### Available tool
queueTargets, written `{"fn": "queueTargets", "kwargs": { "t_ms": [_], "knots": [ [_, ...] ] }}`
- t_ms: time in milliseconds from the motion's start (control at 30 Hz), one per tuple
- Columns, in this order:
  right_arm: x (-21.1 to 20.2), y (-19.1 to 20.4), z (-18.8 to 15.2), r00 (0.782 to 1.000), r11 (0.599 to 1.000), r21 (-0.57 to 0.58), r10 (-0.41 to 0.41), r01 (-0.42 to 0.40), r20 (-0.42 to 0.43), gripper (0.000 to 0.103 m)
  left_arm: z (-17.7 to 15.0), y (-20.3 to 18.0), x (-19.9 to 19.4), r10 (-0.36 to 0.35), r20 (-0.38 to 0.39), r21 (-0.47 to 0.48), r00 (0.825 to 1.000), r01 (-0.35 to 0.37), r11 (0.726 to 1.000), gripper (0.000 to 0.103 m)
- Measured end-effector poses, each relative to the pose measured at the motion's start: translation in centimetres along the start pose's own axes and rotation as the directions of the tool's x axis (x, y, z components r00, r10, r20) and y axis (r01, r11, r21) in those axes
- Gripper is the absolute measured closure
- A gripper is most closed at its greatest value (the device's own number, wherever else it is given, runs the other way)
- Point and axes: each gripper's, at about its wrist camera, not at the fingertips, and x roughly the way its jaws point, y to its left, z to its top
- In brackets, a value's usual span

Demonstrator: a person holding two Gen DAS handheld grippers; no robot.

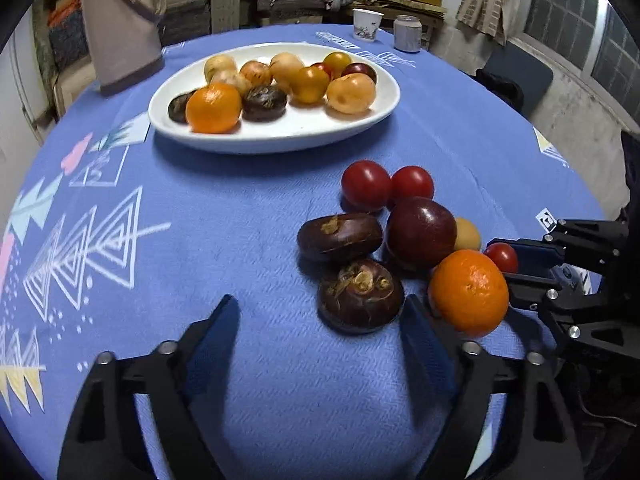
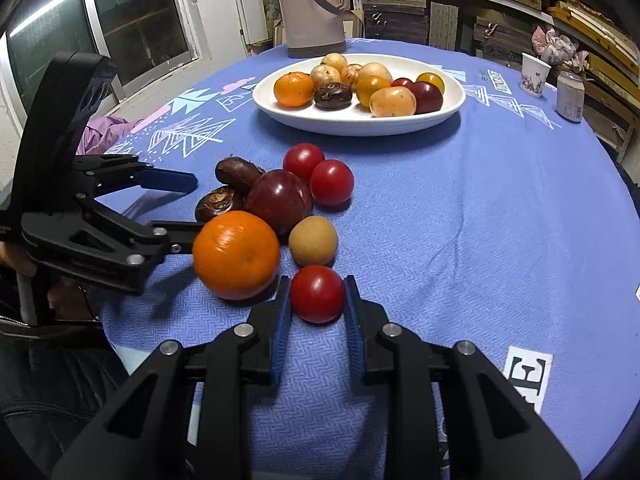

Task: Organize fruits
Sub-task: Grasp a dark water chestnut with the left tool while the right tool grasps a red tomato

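Plate [image 2: 456,100] heaped with mixed fruit, right tongs [image 2: 318,300] clamping red tomato [image 2: 317,294], left tongs [image 1: 320,316] wide, empty.

Your right gripper [image 2: 317,300] angled down at the table, blue pads clamped on a small red tomato [image 2: 317,294], your left gripper [image 1: 320,316] tilted downward alongside, jaws parted, nothing pressed between its fingers [image 1: 222,320]
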Motion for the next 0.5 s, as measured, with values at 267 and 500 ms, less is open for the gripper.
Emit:
{"fn": "queueTargets", "kwargs": {
  "t_ms": [267, 500],
  "knots": [
    [-0.1, 0.3, 0.0, 1.0, 1.0, -0.006, -0.013, 0.013, -0.002, 0.078, 0.1, -0.1, -0.4, -0.032, 0.021, -0.003, 0.999, 0.032, 0.999, 0.061],
    [-1.6, -0.2, 0.6, 0.999, 1.0, 0.003, -0.022, 0.022, 0.034, 0.078, 0.6, 1.2, -2.6, -0.064, 0.066, -0.054, 0.996, 0.067, 0.996, 0.061]
  ]
}}
